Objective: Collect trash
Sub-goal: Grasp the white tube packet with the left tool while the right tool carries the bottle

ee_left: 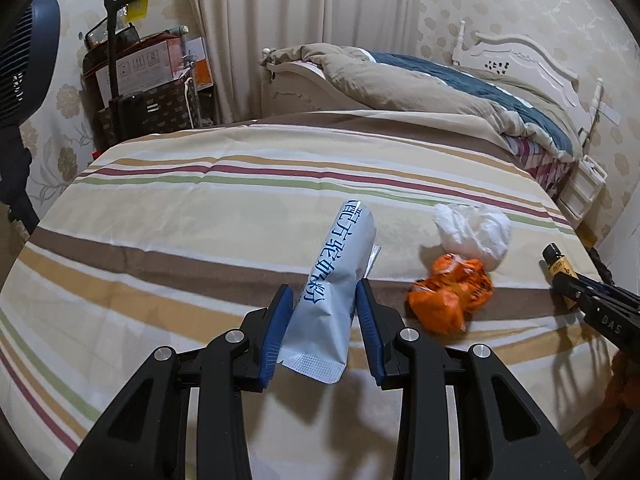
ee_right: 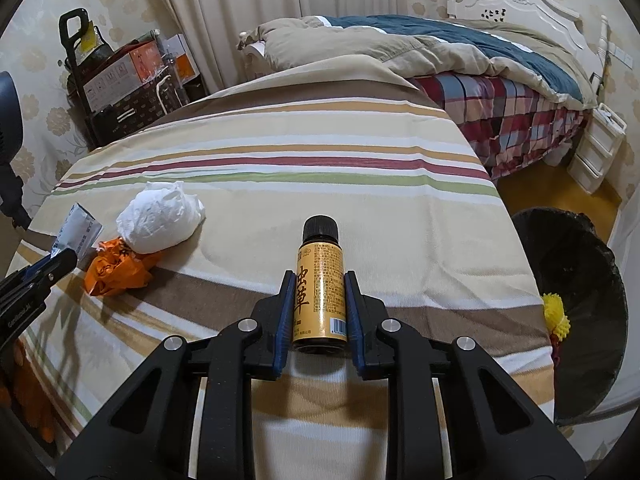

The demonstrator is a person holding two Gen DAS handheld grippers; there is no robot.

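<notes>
My left gripper [ee_left: 325,292] is shut on a long silver-blue sachet [ee_left: 336,280] with blue lettering, lifted a little off the striped bedsheet [ee_left: 180,208]. To its right lie a crumpled orange wrapper [ee_left: 450,300] and a wad of white tissue [ee_left: 476,232]. My right gripper [ee_right: 318,280] is shut on a small gold-labelled bottle [ee_right: 319,284] with a black cap, lying on the sheet. The right wrist view also shows the orange wrapper [ee_right: 116,268], the tissue [ee_right: 160,216] and the sachet's tip [ee_right: 78,228] at the left. The bottle [ee_left: 558,268] shows at the right edge of the left wrist view.
A black-lined trash bin [ee_right: 576,300] stands on the floor right of the bed, with a yellow spiky thing [ee_right: 556,314] at its rim. A second bed with a rumpled duvet [ee_right: 420,48] lies behind. Boxes and a trolley [ee_left: 132,80] crowd the far left corner, and a fan [ee_left: 28,60] stands at the left.
</notes>
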